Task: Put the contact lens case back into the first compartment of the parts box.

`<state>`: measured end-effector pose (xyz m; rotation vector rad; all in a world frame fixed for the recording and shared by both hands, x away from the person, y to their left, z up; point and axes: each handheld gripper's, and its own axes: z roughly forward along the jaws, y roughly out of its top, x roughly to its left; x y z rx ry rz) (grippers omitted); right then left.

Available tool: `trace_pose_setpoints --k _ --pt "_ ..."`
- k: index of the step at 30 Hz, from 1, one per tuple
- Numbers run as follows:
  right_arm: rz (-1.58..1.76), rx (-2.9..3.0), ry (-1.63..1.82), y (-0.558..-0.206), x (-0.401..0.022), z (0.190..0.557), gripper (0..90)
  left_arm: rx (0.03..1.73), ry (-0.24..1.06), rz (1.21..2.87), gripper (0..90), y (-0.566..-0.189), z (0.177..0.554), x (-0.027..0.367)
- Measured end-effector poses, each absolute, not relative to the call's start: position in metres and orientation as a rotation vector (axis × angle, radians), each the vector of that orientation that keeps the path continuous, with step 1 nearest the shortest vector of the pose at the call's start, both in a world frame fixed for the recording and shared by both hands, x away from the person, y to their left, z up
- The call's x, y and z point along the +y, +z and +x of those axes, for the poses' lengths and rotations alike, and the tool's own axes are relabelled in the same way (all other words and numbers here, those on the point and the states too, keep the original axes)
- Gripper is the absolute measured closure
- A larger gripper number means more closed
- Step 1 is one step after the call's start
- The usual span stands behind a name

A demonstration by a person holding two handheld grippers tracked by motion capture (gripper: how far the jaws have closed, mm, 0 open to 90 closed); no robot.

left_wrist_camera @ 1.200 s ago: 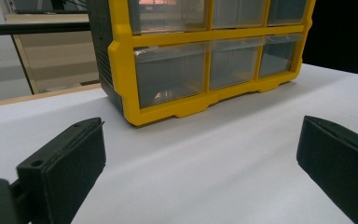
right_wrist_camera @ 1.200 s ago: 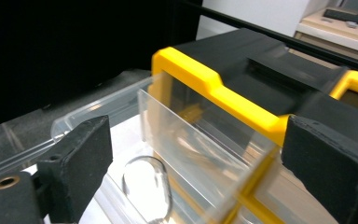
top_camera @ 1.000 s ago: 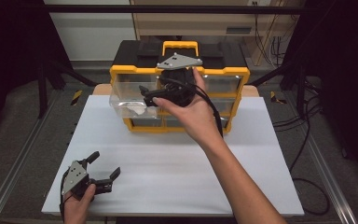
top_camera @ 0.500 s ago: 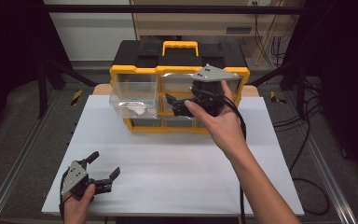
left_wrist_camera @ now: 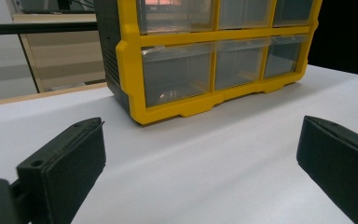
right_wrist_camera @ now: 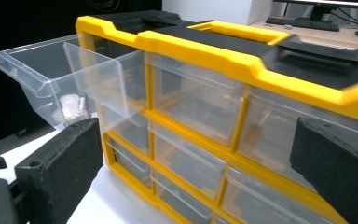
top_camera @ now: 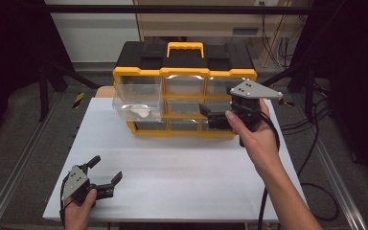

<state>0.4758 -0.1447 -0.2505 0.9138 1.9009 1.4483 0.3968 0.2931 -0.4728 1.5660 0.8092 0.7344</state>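
Note:
A yellow and black drawer cabinet (top_camera: 184,72) stands at the back of the white table (top_camera: 182,177). Its top left clear drawer (top_camera: 136,103) is pulled out, with a small white piece (top_camera: 141,114) inside. My right gripper (top_camera: 208,117) hovers before the cabinet's right drawers; its jaws have just been opening and stand open with nothing between them. In the right gripper view the pulled-out drawer (right_wrist_camera: 42,65) and the white piece (right_wrist_camera: 72,105) lie to the left. My left gripper (top_camera: 106,168) rests open near the front left corner, facing the cabinet (left_wrist_camera: 135,74).
Black cables (top_camera: 311,124) trail off the table's right side. Metal frame rails (top_camera: 14,167) run along both sides. A wooden board edge (top_camera: 104,91) shows behind the table's back left. White surface stretches between the cabinet and the front edge.
My right hand has swung to the right, from the pulled-out drawer to the cabinet's right side, and dropped a little. The drawer stays open. The left gripper has not moved.

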Motion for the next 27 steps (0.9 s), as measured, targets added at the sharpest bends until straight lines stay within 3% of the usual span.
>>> trace_pose_setpoints --k 27 --pt "1.045 1.792 1.465 -0.312 -0.219 0.456 3.1 0.830 0.744 1.543 1.0 -0.472 0.395 0.300"
